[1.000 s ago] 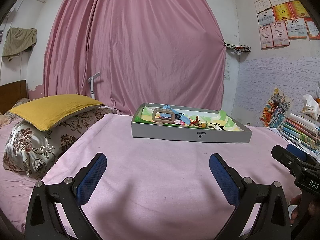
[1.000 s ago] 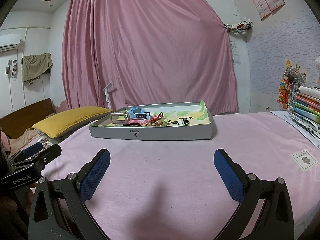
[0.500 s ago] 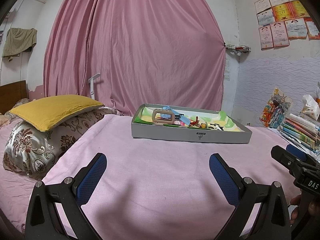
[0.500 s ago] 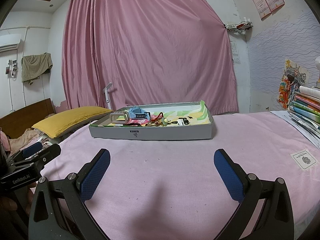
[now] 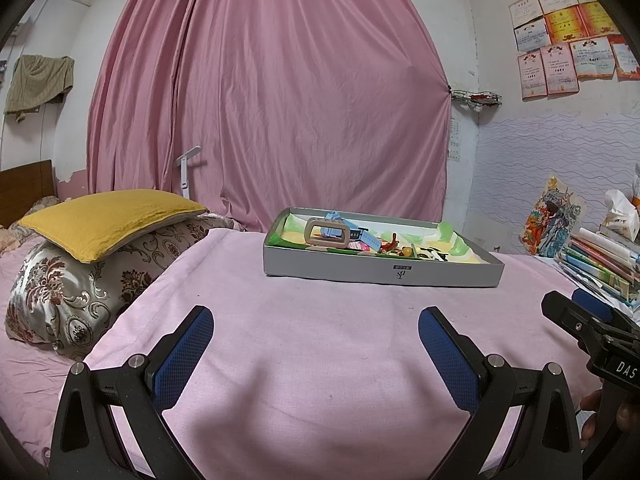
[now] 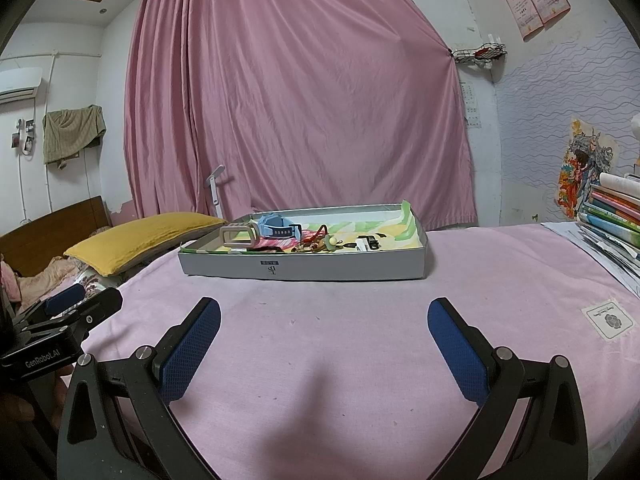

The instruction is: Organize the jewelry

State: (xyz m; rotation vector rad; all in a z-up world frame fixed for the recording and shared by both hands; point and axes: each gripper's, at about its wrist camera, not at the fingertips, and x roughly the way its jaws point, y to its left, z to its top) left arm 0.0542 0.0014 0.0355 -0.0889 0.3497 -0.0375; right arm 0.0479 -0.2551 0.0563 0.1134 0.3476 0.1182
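Both your left gripper (image 5: pixel 316 342) and right gripper (image 6: pixel 324 334) hover wide-jawed and empty near the bed's (image 5: pixel 320 320) front edge; the box's (image 5: pixel 380 270) light, tangle-prone jewelry (image 6: pixel 316 242) wants pinching by firm parts.

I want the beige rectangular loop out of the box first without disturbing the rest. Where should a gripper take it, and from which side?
Grip the top bar of the beige loop, coming from above. It stands on edge at the left end of the grey box, so that bar sits above the rim, apart from the blue watch behind it. The open left gripper looks nearer that end.
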